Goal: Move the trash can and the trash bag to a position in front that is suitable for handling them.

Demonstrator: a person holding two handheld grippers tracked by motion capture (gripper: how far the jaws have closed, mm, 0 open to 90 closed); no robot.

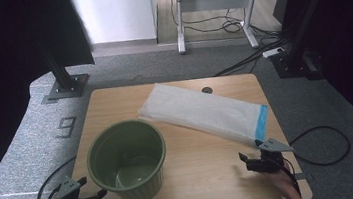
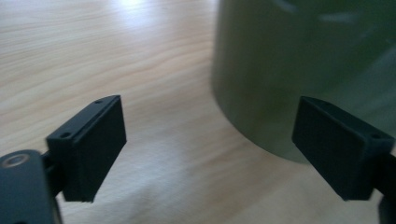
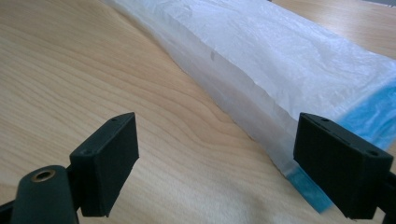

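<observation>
A round green bin [image 1: 127, 160] stands empty on the wooden table [image 1: 202, 162], left of centre. A flat stack of white plastic bags with a blue end [image 1: 206, 112] lies slanted across the far right half. My left gripper [image 1: 94, 192] rests at the table's front left corner, open, its tips just beside the bin's lower wall [image 2: 289, 70]; nothing sits between its jaws. My right gripper [image 1: 251, 162] is at the front right, open and empty, a short way in front of the bag stack's blue end [image 3: 369, 116].
The table stands on grey carpet. A black frame post [image 1: 64, 77] rises at the back left and another [image 1: 299, 50] at the back right. A white desk [image 1: 214, 9] with cables under it stands beyond. Bare wood lies between the bin and my right gripper.
</observation>
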